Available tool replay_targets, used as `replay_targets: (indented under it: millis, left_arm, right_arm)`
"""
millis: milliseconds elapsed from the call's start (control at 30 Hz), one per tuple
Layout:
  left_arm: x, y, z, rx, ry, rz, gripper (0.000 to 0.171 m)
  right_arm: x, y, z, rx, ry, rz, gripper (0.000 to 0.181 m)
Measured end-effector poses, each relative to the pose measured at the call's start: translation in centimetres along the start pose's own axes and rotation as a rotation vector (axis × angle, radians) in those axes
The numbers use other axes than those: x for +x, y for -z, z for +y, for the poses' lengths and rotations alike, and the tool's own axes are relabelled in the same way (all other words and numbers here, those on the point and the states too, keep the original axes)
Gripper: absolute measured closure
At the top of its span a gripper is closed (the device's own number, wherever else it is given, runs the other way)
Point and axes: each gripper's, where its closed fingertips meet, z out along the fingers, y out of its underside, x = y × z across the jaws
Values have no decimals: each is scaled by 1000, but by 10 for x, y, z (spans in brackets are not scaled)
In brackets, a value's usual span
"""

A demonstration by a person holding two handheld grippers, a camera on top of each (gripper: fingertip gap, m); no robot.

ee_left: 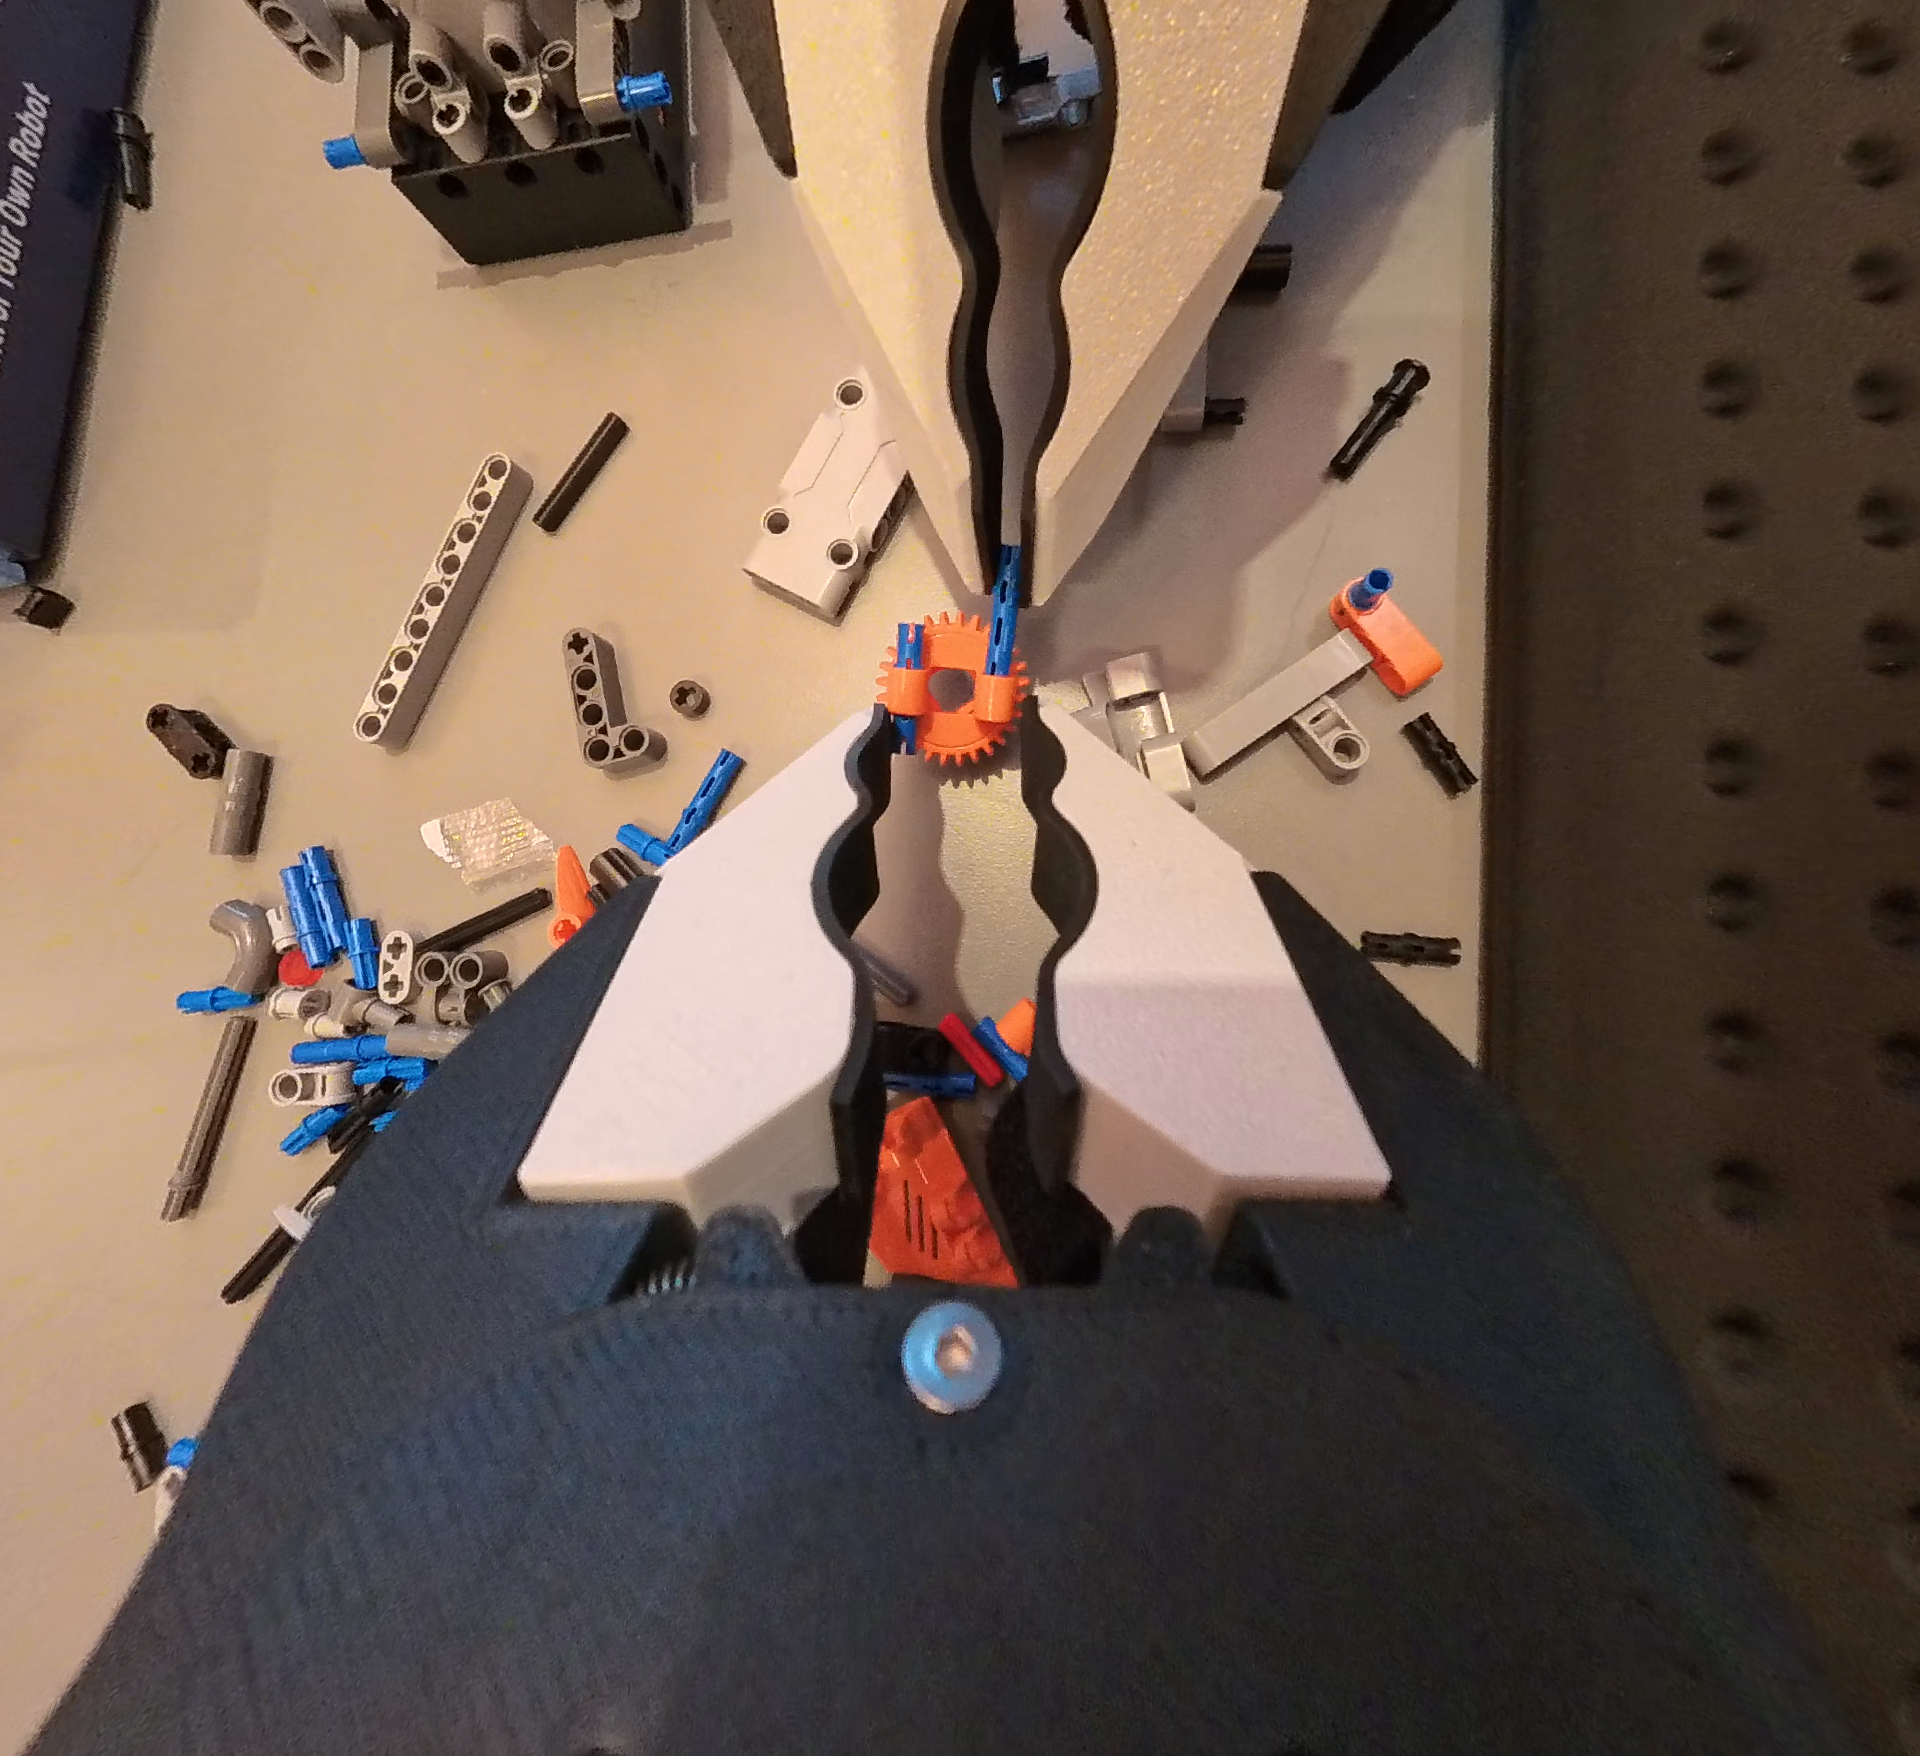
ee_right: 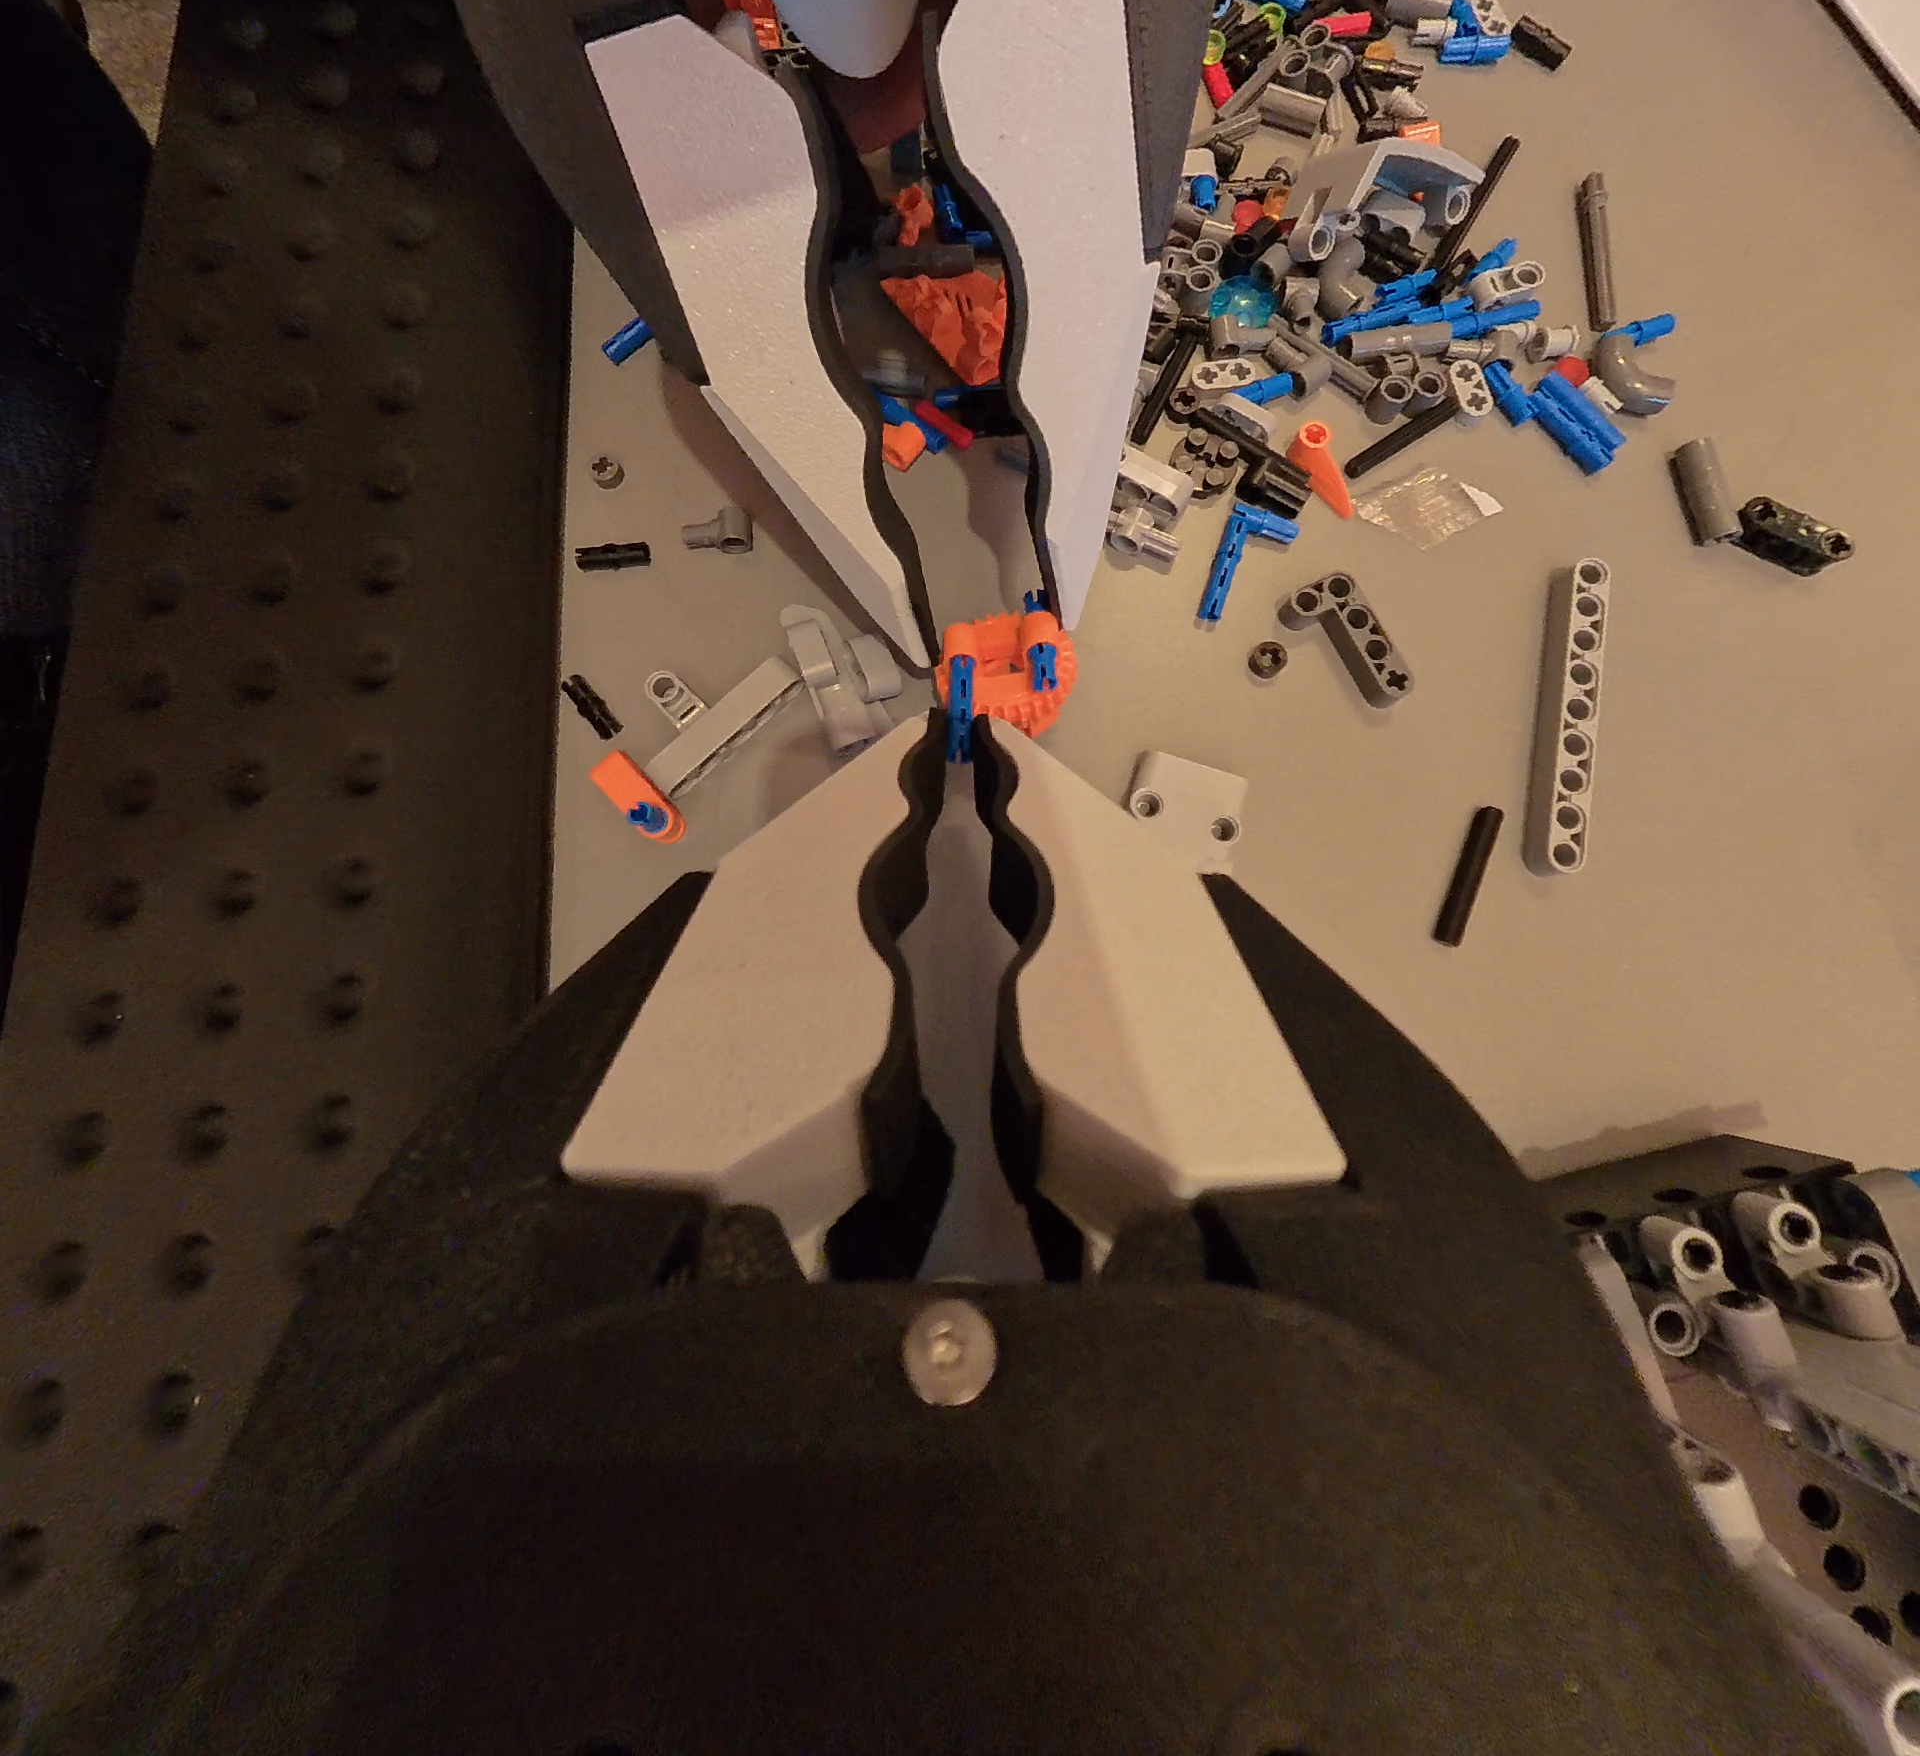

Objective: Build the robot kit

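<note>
Left wrist view is showing both tongs meeting nose to nose over a grey table [ee_left: 312,376] covered in building-toy bits. The left gripper [ee_left: 954,727] is pinching the orange gear [ee_left: 951,704] by its rim, fingers only part-way together around it, so the gear is sitting lifted between the two tools, out over the middle of the table near its dark studded-mat edge. The right gripper [ee_right: 964,738] is coming in from the opposite side with its fingers pressed nearly together, nipping a blue pin [ee_right: 961,704] that's sticking into the gear. A second blue pin [ee_right: 1039,652] is sitting in the gear's other side.

A long grey beam [ee_right: 1571,714] is lying flat beside them, a loose pile of parts [ee_right: 1382,283] is spreading toward the far edge, and a part-built grey and black model [ee_left: 499,44] is standing near the corner.
</note>
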Motion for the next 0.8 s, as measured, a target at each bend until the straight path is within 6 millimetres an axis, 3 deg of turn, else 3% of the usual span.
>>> replay_targets:
  millis: [800]
  left_arm:
    - [-1,-1,-2,-6,17,-22,151]
  right_arm:
    - [-4,-3,6,-133,172,131,179]
